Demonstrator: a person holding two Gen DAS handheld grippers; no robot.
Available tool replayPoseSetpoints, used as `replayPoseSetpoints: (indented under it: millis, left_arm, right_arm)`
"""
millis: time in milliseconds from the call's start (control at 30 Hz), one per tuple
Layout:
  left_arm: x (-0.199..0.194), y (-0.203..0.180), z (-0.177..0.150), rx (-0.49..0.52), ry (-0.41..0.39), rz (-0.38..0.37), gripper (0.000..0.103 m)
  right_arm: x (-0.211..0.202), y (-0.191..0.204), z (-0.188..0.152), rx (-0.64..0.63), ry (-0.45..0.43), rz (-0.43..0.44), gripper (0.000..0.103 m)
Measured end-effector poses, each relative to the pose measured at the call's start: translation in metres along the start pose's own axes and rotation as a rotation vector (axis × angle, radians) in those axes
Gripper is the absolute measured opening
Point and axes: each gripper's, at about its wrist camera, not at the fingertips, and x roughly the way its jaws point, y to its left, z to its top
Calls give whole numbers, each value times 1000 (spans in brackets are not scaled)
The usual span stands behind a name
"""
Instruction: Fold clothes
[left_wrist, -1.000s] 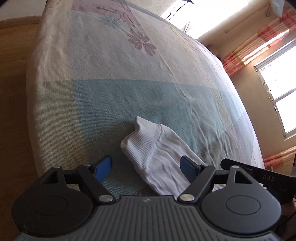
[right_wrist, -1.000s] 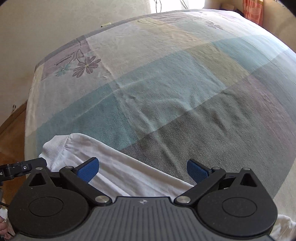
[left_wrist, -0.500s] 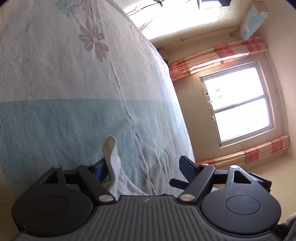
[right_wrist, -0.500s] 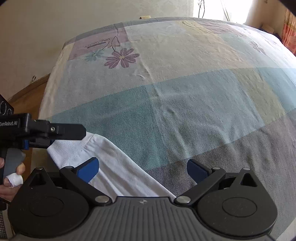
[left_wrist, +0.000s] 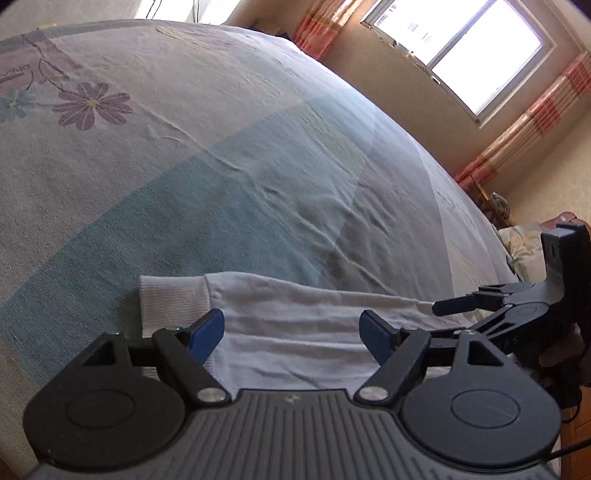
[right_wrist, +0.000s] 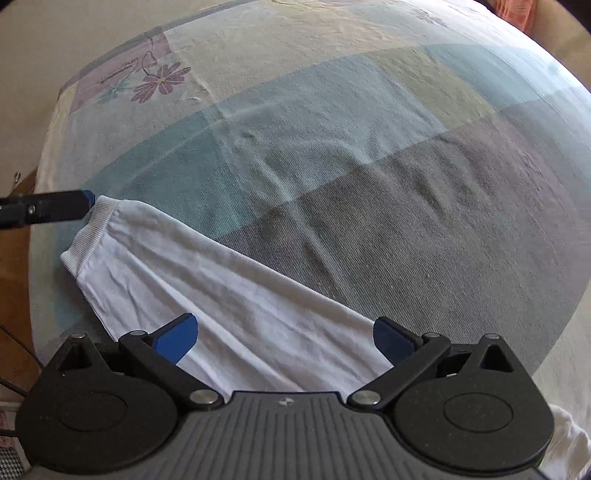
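the long white cotton sleeve (right_wrist: 207, 280) lies flat on the checked bed sheet (right_wrist: 369, 155); left hand-held gripper (left_wrist: 291, 332) and right hand-held gripper (right_wrist: 284, 338) are both spread wide, pinching nothing

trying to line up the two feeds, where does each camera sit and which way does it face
Left wrist: sits on the left gripper, facing down across the patchwork bedspread toward a window; its open blue-padded fingers straddle the white long-sleeved garment; the right gripper and a hand show at right.
Right wrist: sits on the right gripper, looking steeply down at the garment's sleeve; its fingers are open; the left gripper's fingertip enters at left.
Shared: the garment's ribbed cuff, the purple flower print, and each other's gripper.
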Motion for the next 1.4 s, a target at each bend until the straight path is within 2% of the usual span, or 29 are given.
replayPoseSetpoints:
  millis: [100,167,300,367,400,433,467,500,533,600,667,733,800,833,867,900,933,1000,1067,1267,1400]
  left_arm:
    - [3,-6,-8,36,5,31,80]
    - [0,-8,-6,39,5,45,79]
    - [-16,-12,4,66,-37,99,79]
    - [-23,-9,7,48,-60,164,78]
    - [-25,-7,7,28,-58,200,73]
    - [-26,-3,7,-3,-47,240,66]
    - [-26,1,6,-33,-41,278,56]
    - [-26,5,4,-58,-34,298,55]
    - [-24,11,3,-97,-13,297,55]
    - [-19,18,-1,-146,18,289,52]
    - [-16,17,-3,-127,13,293,52]
    - [-16,16,-1,-131,13,307,49]
    - [-18,17,-2,-160,4,324,41]
    - [-19,17,-3,-169,1,334,38]
    - [-20,16,-4,-173,-3,340,37]
    - [-20,16,-5,-173,-7,347,34]
    - [-19,14,-5,-168,-11,361,31]
    - [-18,7,-3,-147,-21,364,12]
    - [-18,-1,0,-109,-35,365,8]
    - [-20,-13,30,-73,-121,297,6]
    - [-3,-21,61,-33,-167,238,6]
  right_arm:
    - [6,-22,-18,144,5,-1,103]
    - [16,-28,-21,183,7,-2,103]
    - [7,-19,-6,42,-30,62,103]
    - [-5,-13,6,-104,-70,92,99]
    - [-8,-11,13,-182,-83,102,96]
    - [-11,-9,20,-259,-91,108,88]
    - [-10,-9,28,-329,-83,118,78]
    - [-5,-9,34,-385,-64,134,72]
    - [0,-11,41,-436,-43,154,59]
    - [12,-13,49,-509,1,211,54]
    - [23,-12,53,-564,37,261,48]
    - [32,-7,50,-616,74,270,45]
    - [31,0,45,-663,76,273,44]
    - [29,3,43,-675,81,279,36]
    - [28,7,40,-686,86,292,21]
    - [27,10,37,-698,94,304,15]
    - [27,14,32,-721,95,294,14]
    - [27,20,25,-751,77,266,13]
    - [24,22,28,-751,52,228,4]
    - [5,15,43,-729,-33,131,4]
    - [-3,2,55,-710,-72,37,4]
